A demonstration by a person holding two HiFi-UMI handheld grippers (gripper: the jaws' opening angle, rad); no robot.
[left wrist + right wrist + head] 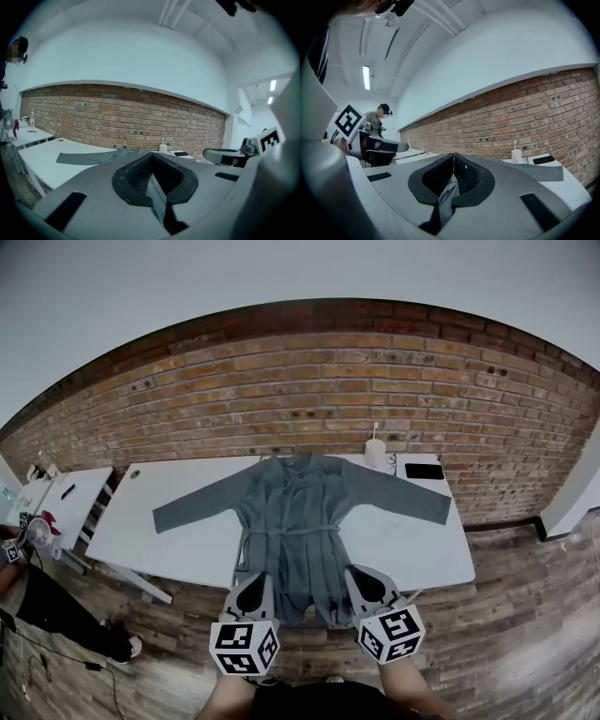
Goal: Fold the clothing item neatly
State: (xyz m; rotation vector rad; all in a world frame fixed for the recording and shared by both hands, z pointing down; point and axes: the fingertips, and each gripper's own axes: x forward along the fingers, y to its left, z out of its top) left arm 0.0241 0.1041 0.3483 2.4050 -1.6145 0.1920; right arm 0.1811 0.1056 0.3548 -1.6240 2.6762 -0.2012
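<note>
- Clearly both tools are clamped: the left gripper (151, 158) has its jaws pressed together on a strip of grey cloth, and the right gripper (453, 159) pinches a like strip the same way.
- That cloth is the hem (305, 613) of the garment (292, 507). It sits at the near edge of the table (178, 545), where the two grippers are side by side with the middle of the hem between them.
- From that edge the garment runs toward the table's far side, flat and spread out. A belt (291, 532) crosses the waist and a sleeve (197, 502) stretches toward each end of the table.
- Along the table's far edge stand a white bottle (375, 454), just beside one shoulder, and a dark phone (424, 471) a little further along.
- As I judge it, the folding has barely begun. Laying out and taking hold look done, no crease shows anywhere, and the sleeves and the body are all left to fold.
</note>
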